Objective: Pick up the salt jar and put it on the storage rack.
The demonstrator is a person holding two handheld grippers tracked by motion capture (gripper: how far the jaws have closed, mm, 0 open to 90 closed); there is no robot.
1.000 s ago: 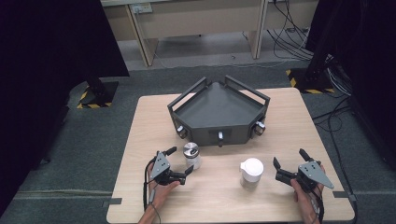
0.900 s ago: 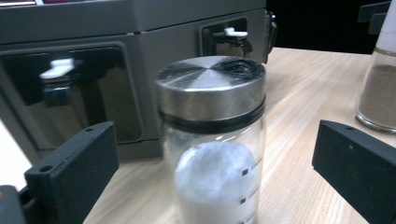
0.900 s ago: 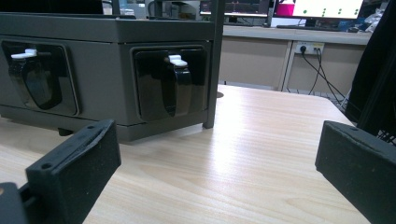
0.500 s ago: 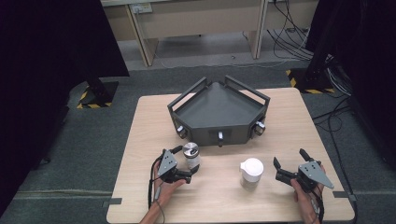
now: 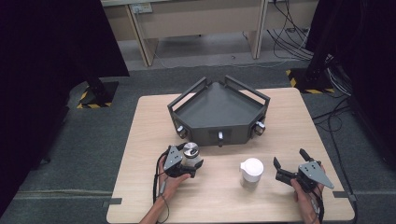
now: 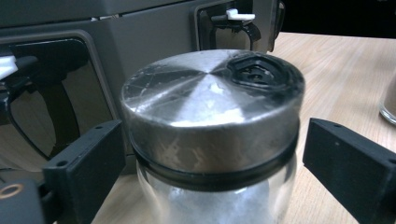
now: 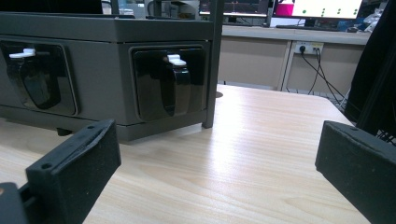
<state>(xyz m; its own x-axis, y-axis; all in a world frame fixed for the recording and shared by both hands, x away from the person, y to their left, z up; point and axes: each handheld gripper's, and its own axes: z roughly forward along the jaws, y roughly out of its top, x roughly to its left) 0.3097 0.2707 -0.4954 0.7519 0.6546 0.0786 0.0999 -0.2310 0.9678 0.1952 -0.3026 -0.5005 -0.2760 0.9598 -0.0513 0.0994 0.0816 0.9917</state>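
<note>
- the left gripper [image 5: 187, 161] is held near the front left of the desk [image 5: 144, 140], its jaws spread around a glass jar [image 5: 190, 156] with a metal lid [image 6: 210, 91].
- in the left gripper view, small gaps are seen between the jaws and the jar, so it is flanked rather than clamped; the jar stands upright on the desk, just in front of the grey tray [image 5: 219, 109].
- the tray is placed at the middle of the desk, towards the back.
- a white cup [image 5: 251, 172] is set upright between the two grippers.
- the right gripper [image 5: 286, 169] is held near the front right, jaws wide apart, nothing between them.
</note>
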